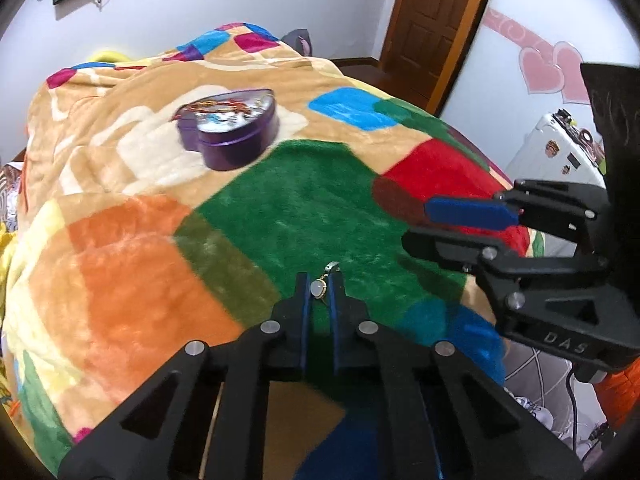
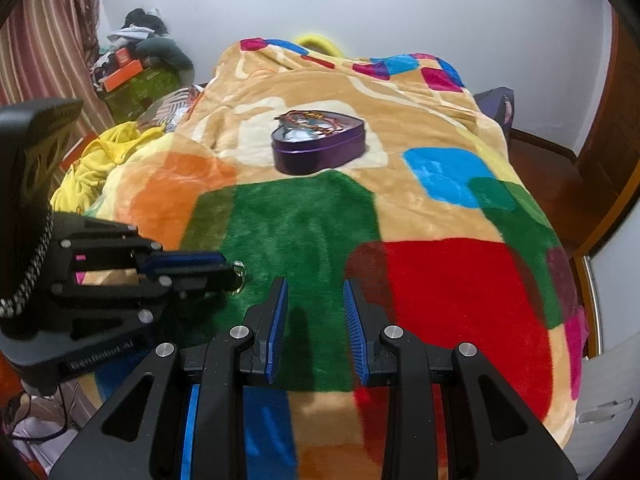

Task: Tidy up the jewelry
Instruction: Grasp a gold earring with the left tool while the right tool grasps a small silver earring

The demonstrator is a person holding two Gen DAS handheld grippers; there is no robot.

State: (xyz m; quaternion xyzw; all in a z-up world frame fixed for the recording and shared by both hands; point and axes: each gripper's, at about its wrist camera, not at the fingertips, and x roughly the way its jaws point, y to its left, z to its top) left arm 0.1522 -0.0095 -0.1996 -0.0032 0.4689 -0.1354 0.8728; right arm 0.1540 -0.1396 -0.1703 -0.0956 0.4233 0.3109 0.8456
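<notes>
A small gold ring (image 1: pixel 319 289) with a pale oval stone sits between the blue pads of my left gripper (image 1: pixel 320 282), which is shut on it just above the green patch of the blanket (image 1: pixel 312 200). In the right wrist view the same ring (image 2: pixel 239 274) pokes out at the tip of the left gripper (image 2: pixel 232 270). My right gripper (image 2: pixel 314 286) hovers over the green patch with its jaws apart and nothing between them; the left wrist view has it at the right (image 1: pixel 424 226). A shut purple heart-shaped tin (image 1: pixel 230 128) (image 2: pixel 318 142) lies farther back on the bed.
The bed is covered by a colourful plush blanket (image 2: pixel 440 280). Yellow cloth (image 2: pixel 92 168) and stacked boxes (image 2: pixel 136 80) lie off its left side. A wooden door (image 1: pixel 432 20) and a white cabinet (image 1: pixel 552 156) stand beyond its right side.
</notes>
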